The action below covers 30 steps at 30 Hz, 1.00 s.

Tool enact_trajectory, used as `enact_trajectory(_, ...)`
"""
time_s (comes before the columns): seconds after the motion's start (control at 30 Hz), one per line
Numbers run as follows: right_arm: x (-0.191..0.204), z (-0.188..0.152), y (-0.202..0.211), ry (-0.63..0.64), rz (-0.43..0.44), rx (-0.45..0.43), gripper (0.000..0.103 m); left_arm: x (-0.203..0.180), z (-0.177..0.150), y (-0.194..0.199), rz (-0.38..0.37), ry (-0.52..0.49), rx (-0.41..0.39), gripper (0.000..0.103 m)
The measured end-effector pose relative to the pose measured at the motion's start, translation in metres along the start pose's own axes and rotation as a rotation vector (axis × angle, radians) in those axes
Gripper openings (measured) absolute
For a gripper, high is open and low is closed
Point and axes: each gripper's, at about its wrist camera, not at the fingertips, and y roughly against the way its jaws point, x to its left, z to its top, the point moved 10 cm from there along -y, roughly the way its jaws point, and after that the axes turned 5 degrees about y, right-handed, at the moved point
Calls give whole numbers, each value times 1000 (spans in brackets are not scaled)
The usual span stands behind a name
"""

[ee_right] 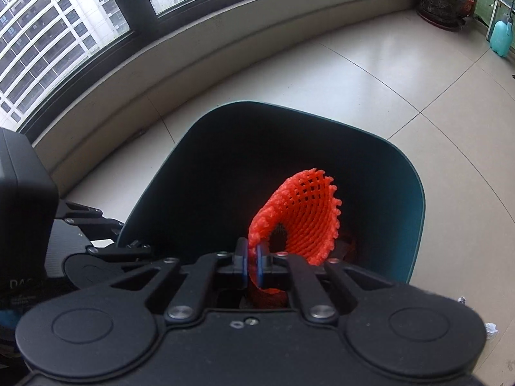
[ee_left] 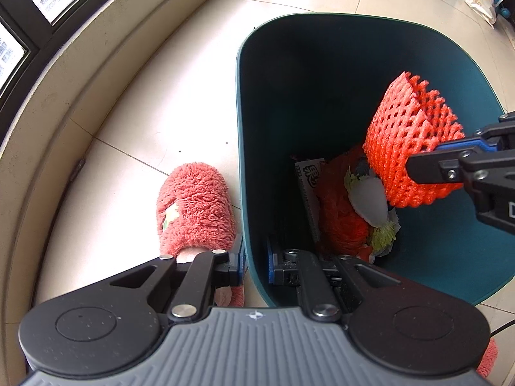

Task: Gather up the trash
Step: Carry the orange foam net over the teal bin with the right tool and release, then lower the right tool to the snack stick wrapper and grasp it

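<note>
A dark teal trash bin [ee_left: 450, 257] stands on the tiled floor; it also shows in the right wrist view [ee_right: 415, 212]. My left gripper [ee_left: 256, 267] is shut on the bin's near wall, one finger inside and one outside. My right gripper [ee_right: 252, 263] is shut on an orange foam fruit net [ee_right: 302, 222] and holds it over the bin's opening; the net also shows in the left wrist view [ee_left: 408, 138]. In the bin lie another orange net [ee_left: 341, 222], a printed packet [ee_left: 307, 180], and white and green vegetable scraps [ee_left: 370, 202].
A foot in a pink fluffy slipper [ee_left: 196, 206] stands left of the bin. A low ledge under the window [ee_right: 180, 54] curves along the far side. A plant pot [ee_right: 437, 0] and a teal bottle [ee_right: 500, 37] stand far right. Small white paper scraps [ee_right: 491, 328] lie on the floor.
</note>
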Motion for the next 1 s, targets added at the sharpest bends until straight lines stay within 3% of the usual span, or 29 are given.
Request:
enact_trajectory(0.23, -8, -8, -39, -16, -40, 114, 13, 1, 1, 0, -1, -2, 1, 12)
enact_trajectory(0.4, -11, -11, -40, -21, -36, 124, 20, 1, 0, 0, -3, -2, -1, 12)
enact_trajectory(0.67, -9, -10, -4, -25, -9, 48, 31, -1, -1, -2, 2, -7, -5, 12)
enact_trajectory(0.8, -12, -7, 22, -26, -4, -4, 47, -2, -3, -3, 6, -10, -5, 12)
enact_trajectory(0.93, -22, -8, 52, -50, 11, -59, 47, -3, -2, -3, 11, -12, -6, 12)
enact_trajectory(1.0, -32, -9, 61, -63, 9, -88, 53, -3, -2, -3, 13, -13, -5, 12)
